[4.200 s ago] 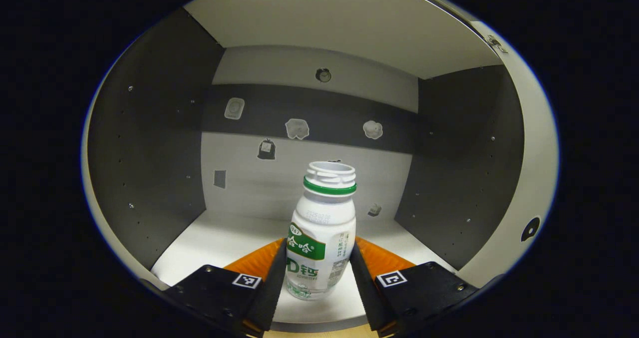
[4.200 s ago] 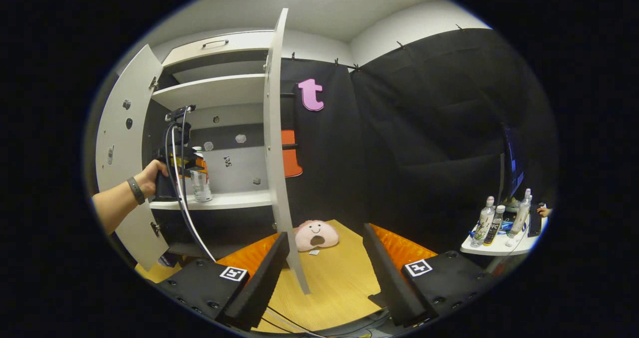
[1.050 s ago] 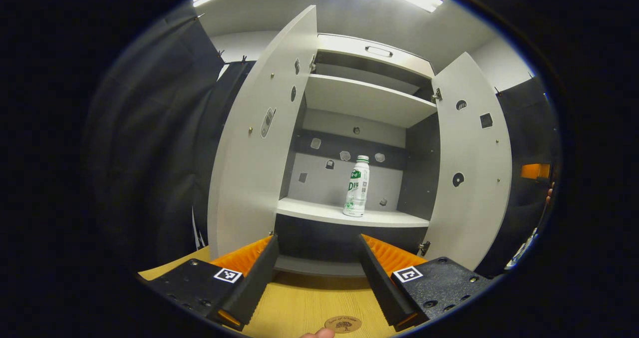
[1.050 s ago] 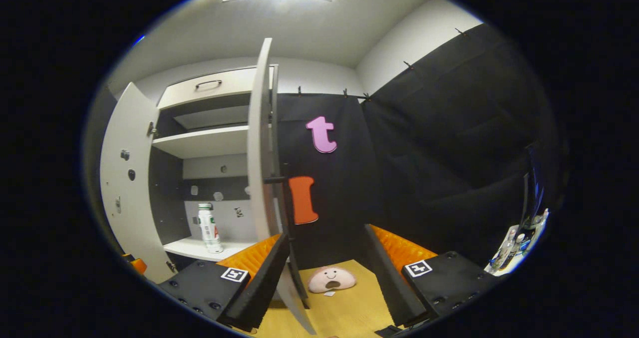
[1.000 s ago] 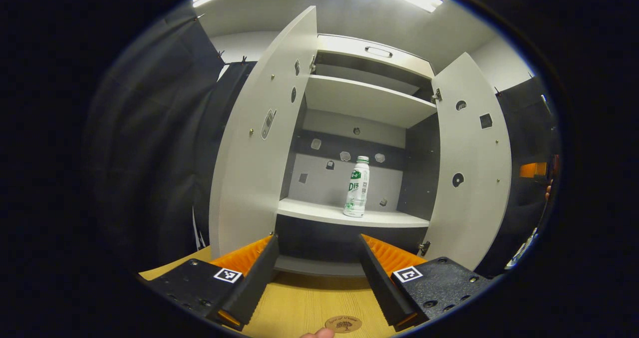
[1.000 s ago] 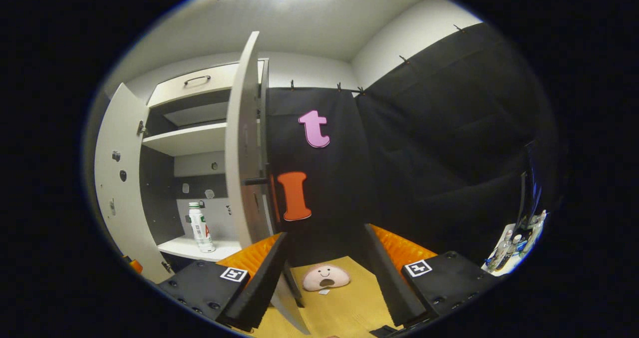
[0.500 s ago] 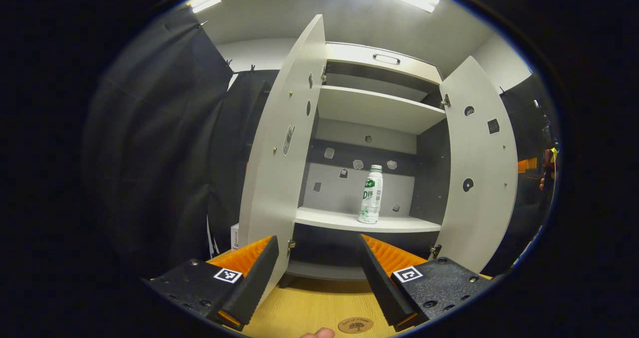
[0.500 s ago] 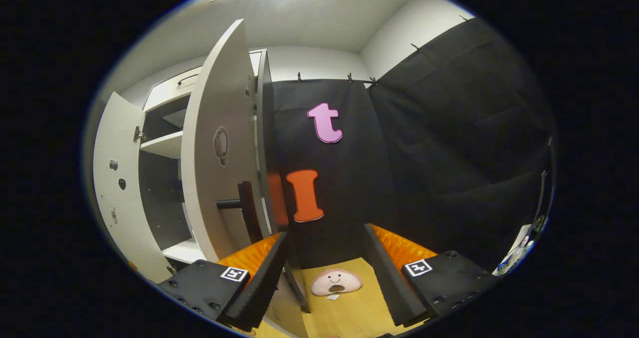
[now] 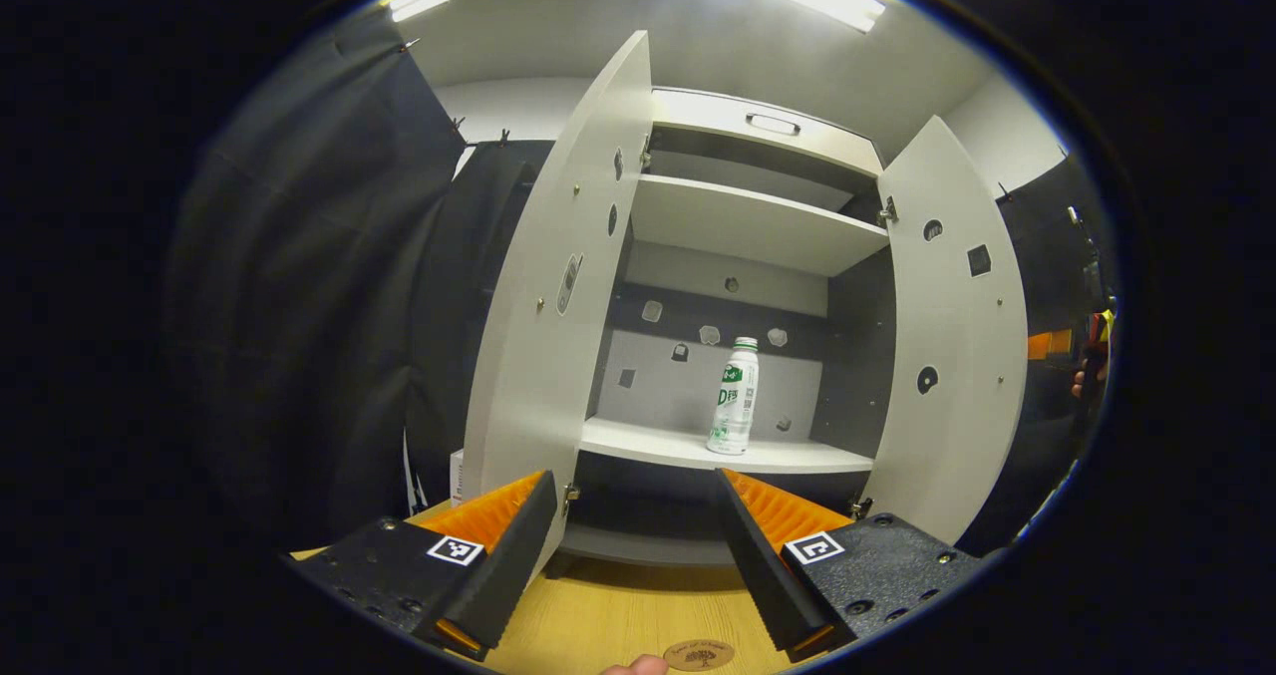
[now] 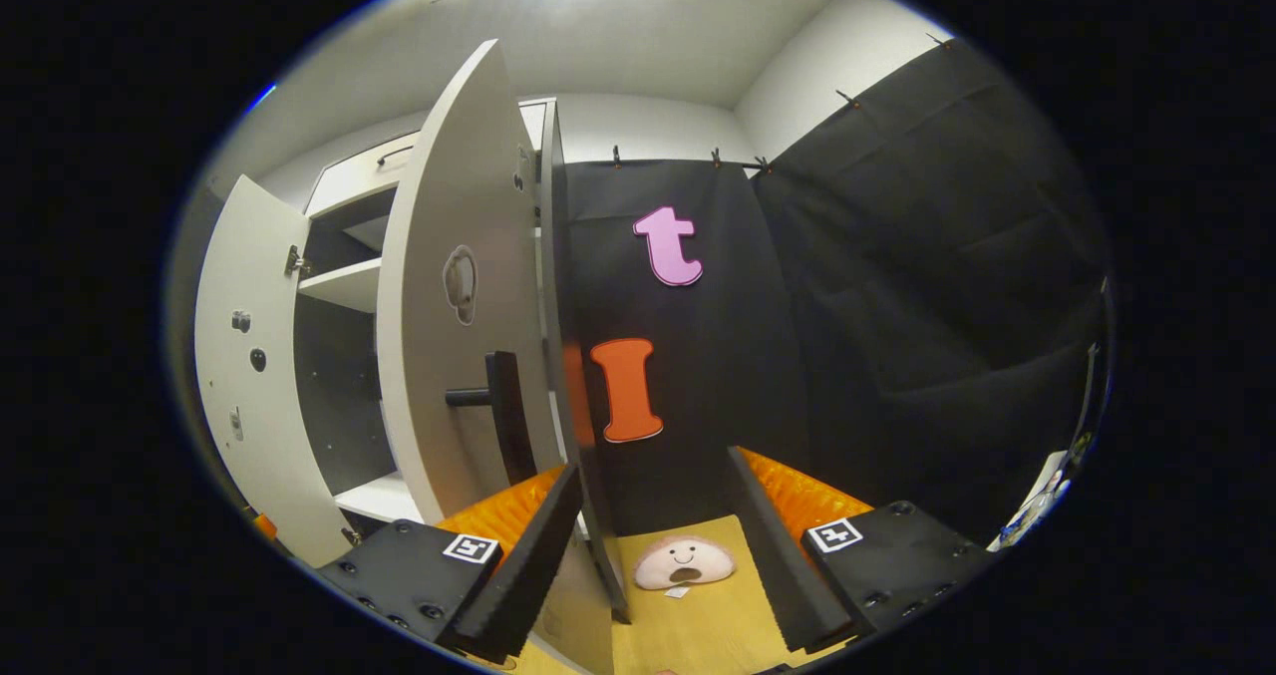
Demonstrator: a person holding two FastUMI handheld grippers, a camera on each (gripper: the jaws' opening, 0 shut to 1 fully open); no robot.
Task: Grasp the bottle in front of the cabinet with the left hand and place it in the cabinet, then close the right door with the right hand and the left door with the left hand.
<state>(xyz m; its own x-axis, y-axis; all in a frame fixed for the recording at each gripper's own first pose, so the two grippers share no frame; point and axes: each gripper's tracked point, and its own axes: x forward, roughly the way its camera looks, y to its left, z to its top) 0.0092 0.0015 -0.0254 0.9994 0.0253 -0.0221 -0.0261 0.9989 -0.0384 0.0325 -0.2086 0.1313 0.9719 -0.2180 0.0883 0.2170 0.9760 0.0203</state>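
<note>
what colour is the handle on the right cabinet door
Black; the handle juts from the right door, clearest in the right gripper view.

left gripper (image 9: 634, 545): jaws spread wide, nothing between, level, pointing forward | right gripper (image 10: 653, 545): jaws spread wide, nothing clamped, level | fingertip (image 9: 634, 666) at bottom edge of left gripper view | hand (image 9: 1082, 384) far right, small, blurred

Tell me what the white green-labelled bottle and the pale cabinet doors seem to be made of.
White green-labelled bottle: likely plastic, slightly glossy, with a printed label. Pale cabinet doors: probably laminated board, a flat matte face with drilled holes and a dark bar handle.
</note>
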